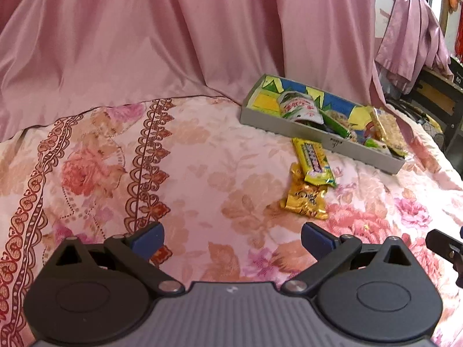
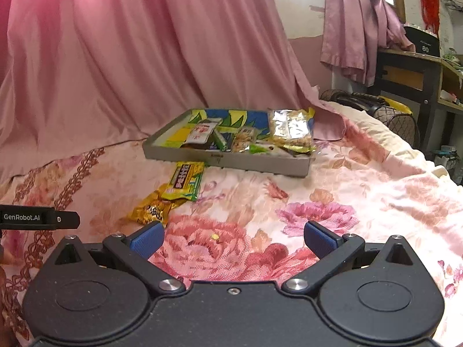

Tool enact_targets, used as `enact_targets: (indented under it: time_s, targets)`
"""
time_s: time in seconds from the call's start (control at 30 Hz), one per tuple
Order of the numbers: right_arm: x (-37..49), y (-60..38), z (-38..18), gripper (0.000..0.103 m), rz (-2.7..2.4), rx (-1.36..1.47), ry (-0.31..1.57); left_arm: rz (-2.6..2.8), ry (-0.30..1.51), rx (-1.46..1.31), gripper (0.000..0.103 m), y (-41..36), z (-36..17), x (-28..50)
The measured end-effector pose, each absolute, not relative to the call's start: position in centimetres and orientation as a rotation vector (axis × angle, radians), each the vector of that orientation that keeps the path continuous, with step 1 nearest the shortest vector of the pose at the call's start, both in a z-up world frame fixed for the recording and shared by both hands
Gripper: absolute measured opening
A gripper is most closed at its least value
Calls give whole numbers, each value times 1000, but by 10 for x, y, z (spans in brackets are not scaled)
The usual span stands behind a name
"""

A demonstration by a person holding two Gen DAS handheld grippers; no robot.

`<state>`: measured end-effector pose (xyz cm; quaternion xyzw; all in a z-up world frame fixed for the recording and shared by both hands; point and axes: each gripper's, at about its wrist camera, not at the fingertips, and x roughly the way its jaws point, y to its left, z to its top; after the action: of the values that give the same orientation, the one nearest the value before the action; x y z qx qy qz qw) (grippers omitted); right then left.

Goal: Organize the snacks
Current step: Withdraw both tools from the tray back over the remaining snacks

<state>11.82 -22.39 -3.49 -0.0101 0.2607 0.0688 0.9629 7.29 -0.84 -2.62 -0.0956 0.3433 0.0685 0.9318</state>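
A bed (image 1: 202, 150) under a pink floral bedspread carries everything here, and pink curtain fabric (image 1: 173, 29) hangs behind it; a dark desk (image 2: 411, 66) stands off to the right by a window. Toward the back of the bed sits a grey tray (image 2: 231, 162) with a colourful lined bottom, already holding several snack packets, among them a large clear bag of noodle-like snack (image 2: 292, 127) at its right end.

Two packets lie outside the tray on the bedspread, just in front of its near wall: a yellow-green packet (image 2: 185, 180), and a gold packet (image 2: 150, 209) nearer the grippers, with the yellow-green one overlapping its far end.

The left gripper (image 1: 231, 238) hovers low over the bedspread with its blue pads spread wide and nothing between them. The right gripper (image 2: 233, 238) is likewise spread and empty, with the gold packet just ahead and to its left.

The sorting looks mostly done, with these two loose packets left to go in. The next move likely calls for one gripper to reach forward, come down over a packet and pinch its crinkly edge. Since they overlap, taking the top yellow-green one first seems the cleaner choice.
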Motion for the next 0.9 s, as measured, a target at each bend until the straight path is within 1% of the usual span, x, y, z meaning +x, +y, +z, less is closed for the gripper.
enact_targets:
  time_s: [0.43, 0.9]
  targets:
    - [137, -228, -51, 102, 142, 23, 637, 156, 735, -148, 103, -14, -36, 83]
    - [181, -225, -48, 102, 191, 26, 639, 38, 668, 7, 103, -43, -44, 110]
